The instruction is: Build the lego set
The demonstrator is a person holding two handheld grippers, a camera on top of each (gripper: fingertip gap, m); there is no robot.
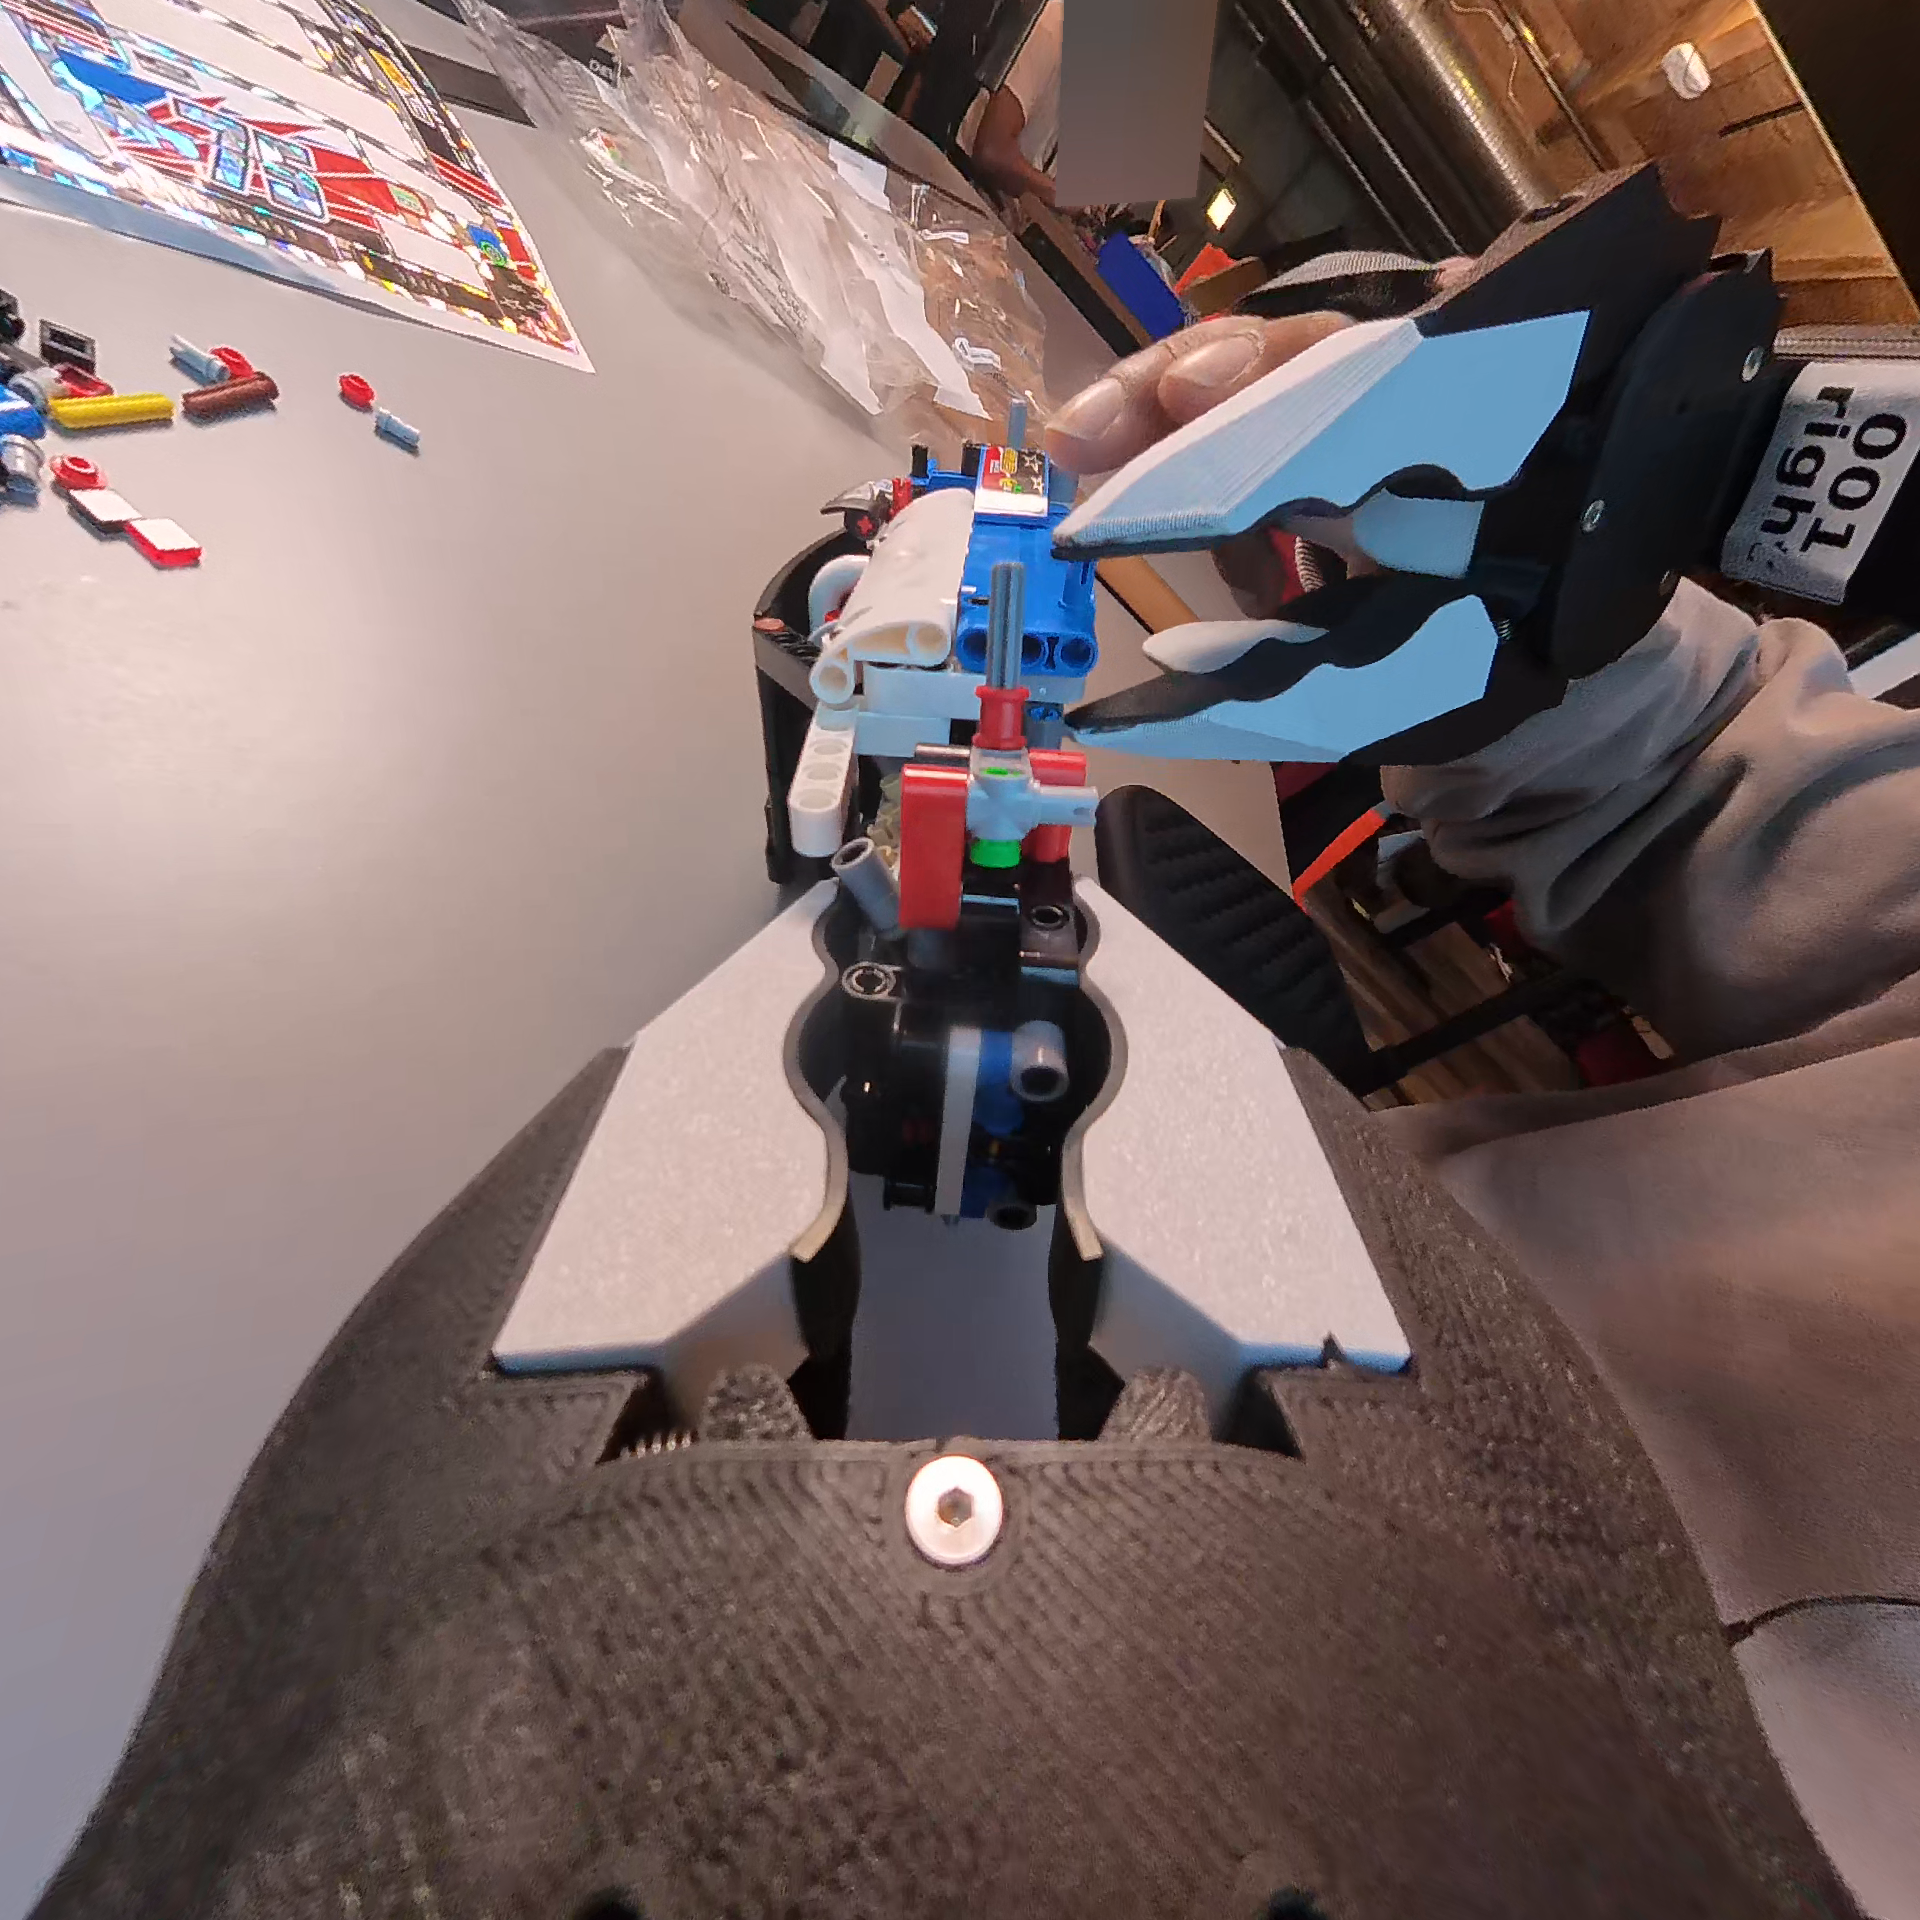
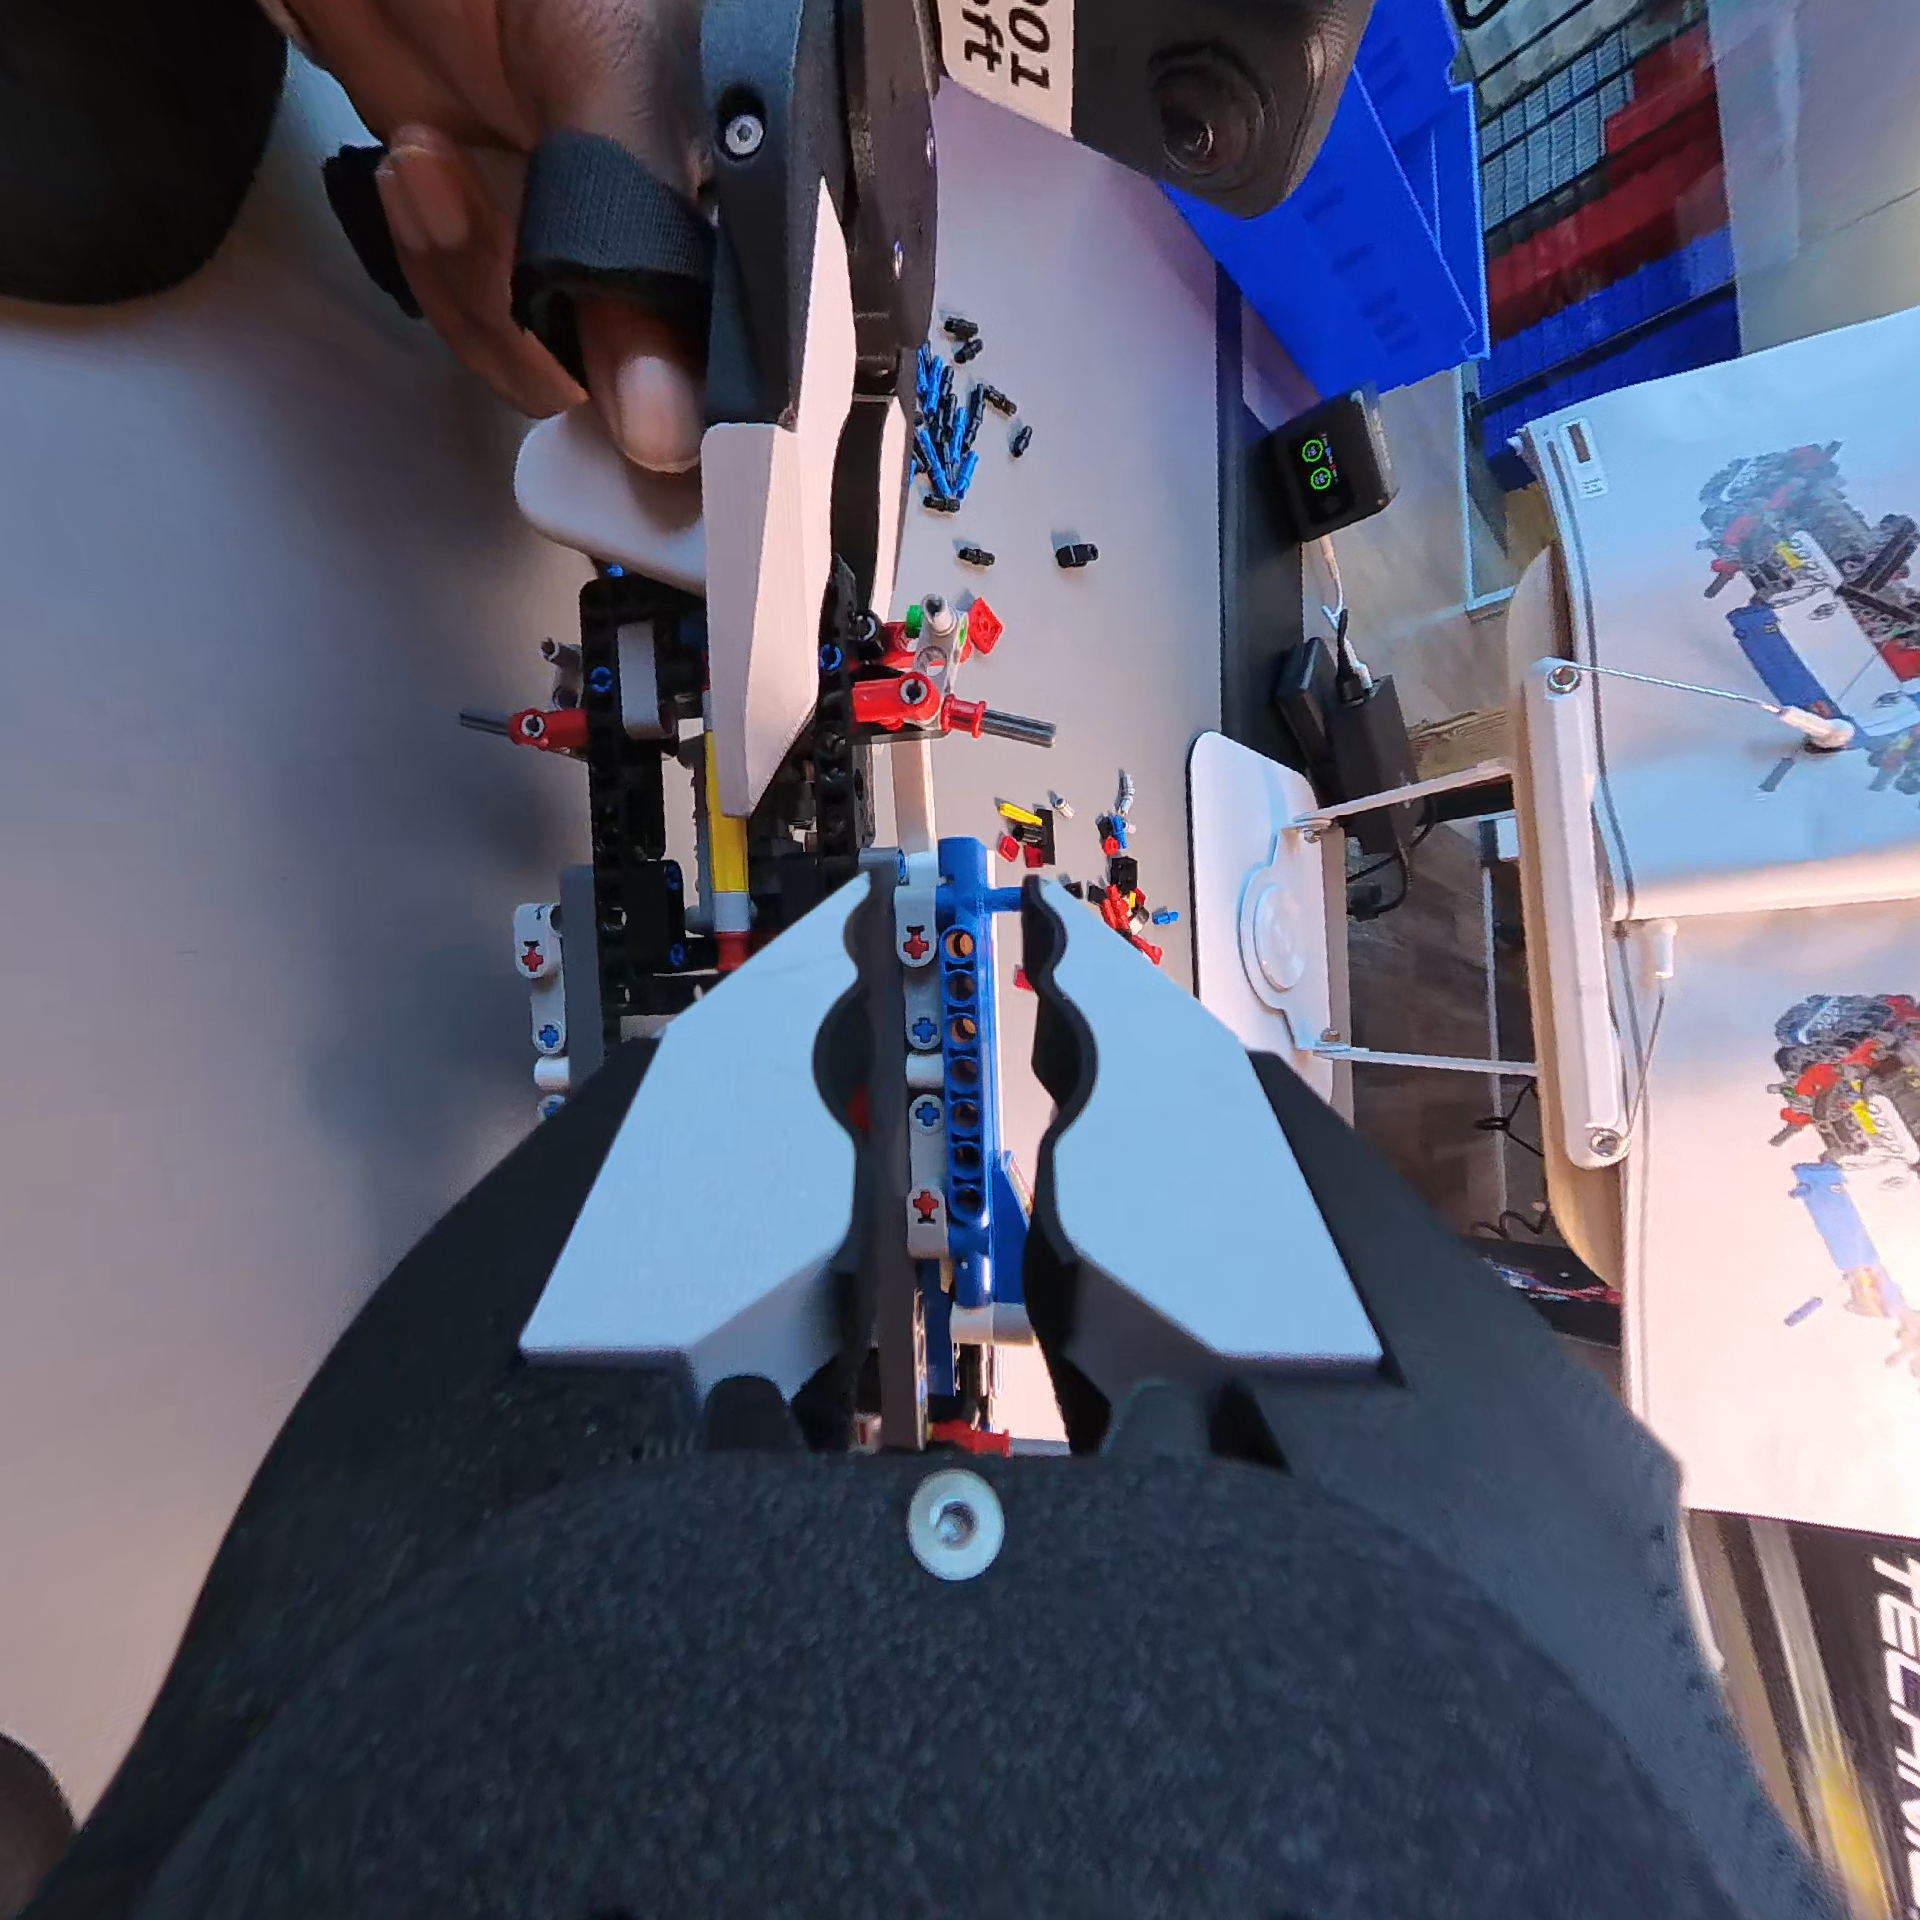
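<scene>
The half-built lego model, a black frame with blue, white and red parts, is held between both grippers above the grey table [image 1: 312, 831]. My left gripper [image 1: 956, 904] is shut on the model's black end [image 1: 966, 997], below a red piece and a grey axle [image 1: 1006, 634]. My right gripper [image 2: 951, 888] is shut on the model's blue beam [image 2: 961, 1039] and the white beam beside it. It shows in the left wrist view [image 1: 1065, 629] with its tips above and below the blue block [image 1: 1023, 623]. The left gripper's white finger [image 2: 769, 644] lies over the black frame [image 2: 623, 810].
Loose parts [image 1: 114, 405], a sticker sheet [image 1: 260, 156] and clear bags [image 1: 810, 239] lie on the table. Blue and black pins [image 2: 945, 416] and small pieces [image 2: 1112, 873] lie beyond the model. An instruction booklet [image 2: 1787, 727] on a stand, a blue bin [image 2: 1351, 239] and a black device [image 2: 1325, 468] are at the right. Left tips to right tips: about 5 centimeters.
</scene>
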